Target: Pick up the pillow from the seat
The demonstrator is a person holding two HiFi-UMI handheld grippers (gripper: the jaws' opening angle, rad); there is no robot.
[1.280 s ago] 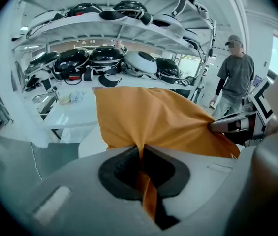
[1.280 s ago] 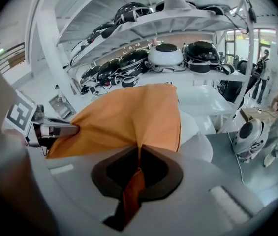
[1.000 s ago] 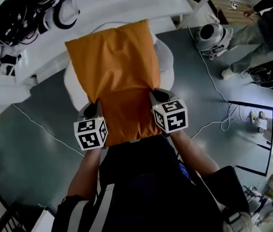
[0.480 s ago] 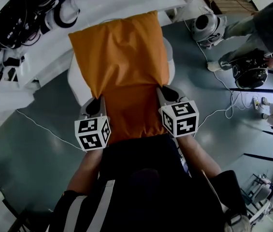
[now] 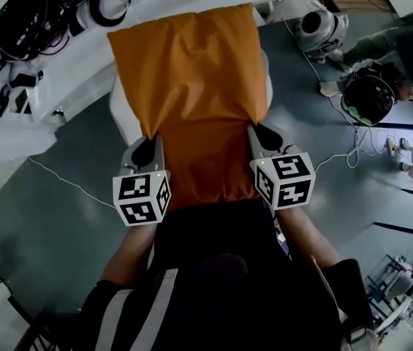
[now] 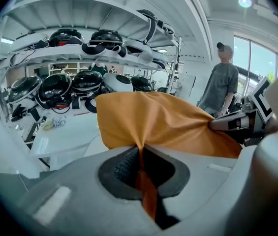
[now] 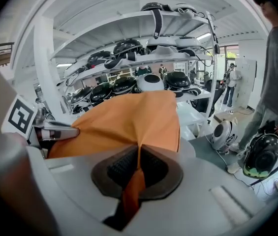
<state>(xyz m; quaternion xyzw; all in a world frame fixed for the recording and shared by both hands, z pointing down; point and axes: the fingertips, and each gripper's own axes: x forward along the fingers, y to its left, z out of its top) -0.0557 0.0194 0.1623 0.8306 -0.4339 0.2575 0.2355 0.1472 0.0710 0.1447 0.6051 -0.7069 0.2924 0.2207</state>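
Pillow: the orange pillow is stretched out ahead of me, and I hold it by its near end, one gripper at each side.
Where it is: in the head view it covers most of the white seat. I can't tell whether its far end touches the seat.
Left gripper: the left gripper has its jaws closed down on a fold of the orange fabric, which bunches into the gap between the pads.
Right gripper: the right gripper is clamped the same way on the pillow's other side, with a pinch of cloth drawn between its jaws.
Marker cubes: the left cube and the right cube sit just beside the pillow's near end, one on each side.
Floor: the grey floor has a white cable running across it to my left.
Shelves: the white shelves beyond the seat hold rows of dark helmets.
To my right: a person stands holding a dark helmet with a green rim, near a white rounded device on the floor.
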